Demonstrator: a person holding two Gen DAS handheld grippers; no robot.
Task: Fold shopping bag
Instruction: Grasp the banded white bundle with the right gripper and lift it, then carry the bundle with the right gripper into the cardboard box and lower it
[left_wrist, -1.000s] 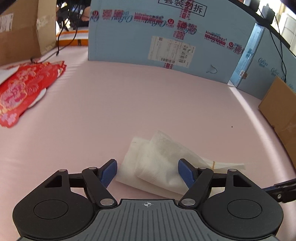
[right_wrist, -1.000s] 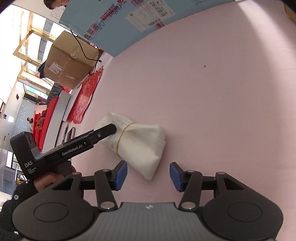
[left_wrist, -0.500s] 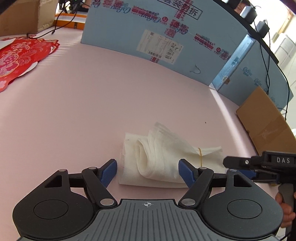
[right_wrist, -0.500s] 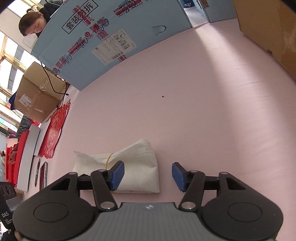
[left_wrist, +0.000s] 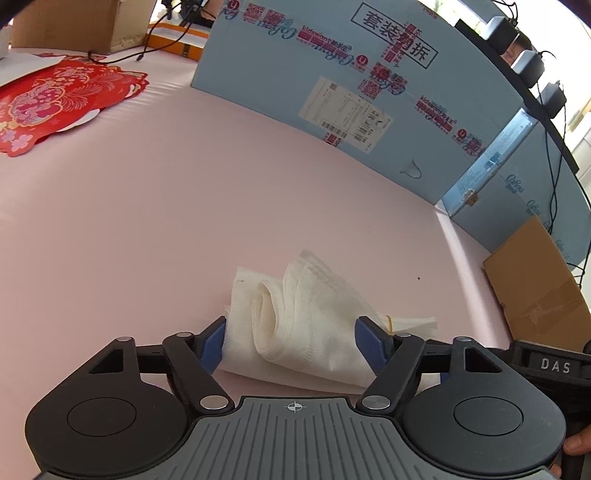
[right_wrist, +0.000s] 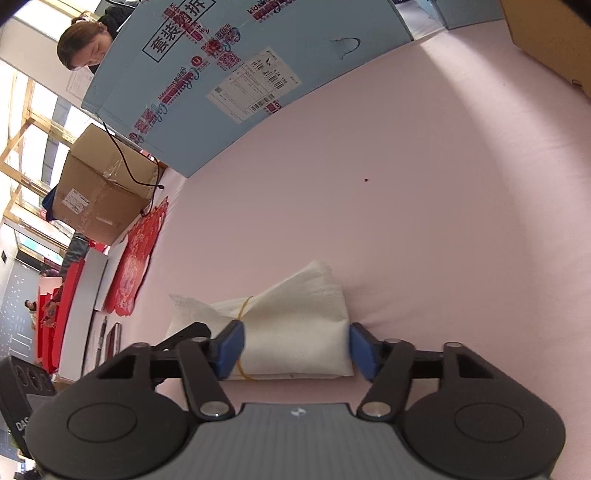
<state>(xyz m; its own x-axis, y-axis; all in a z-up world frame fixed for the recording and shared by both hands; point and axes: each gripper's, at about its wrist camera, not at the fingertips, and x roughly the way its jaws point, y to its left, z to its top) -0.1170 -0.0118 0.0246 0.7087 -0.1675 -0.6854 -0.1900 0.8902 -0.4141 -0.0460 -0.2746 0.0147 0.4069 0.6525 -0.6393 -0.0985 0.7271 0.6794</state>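
A white shopping bag, rolled into a bundle and bound by a yellow rubber band, lies on the pink table. My left gripper is open, its blue fingers on either side of the bundle's rolled end. My right gripper is open too and straddles the bundle from the other side, its left finger by the rubber band. Neither gripper squeezes the bag. The right gripper's body shows at the right edge of the left wrist view.
A large blue cardboard panel stands along the back of the table. A brown cardboard piece lies at the right. Red paper decorations lie at the far left, beside a brown box. A person sits behind the panel.
Both grippers have moved in toward the bag and now straddle it from opposite sides. The bag itself has stayed in place. Both grippers remain open.
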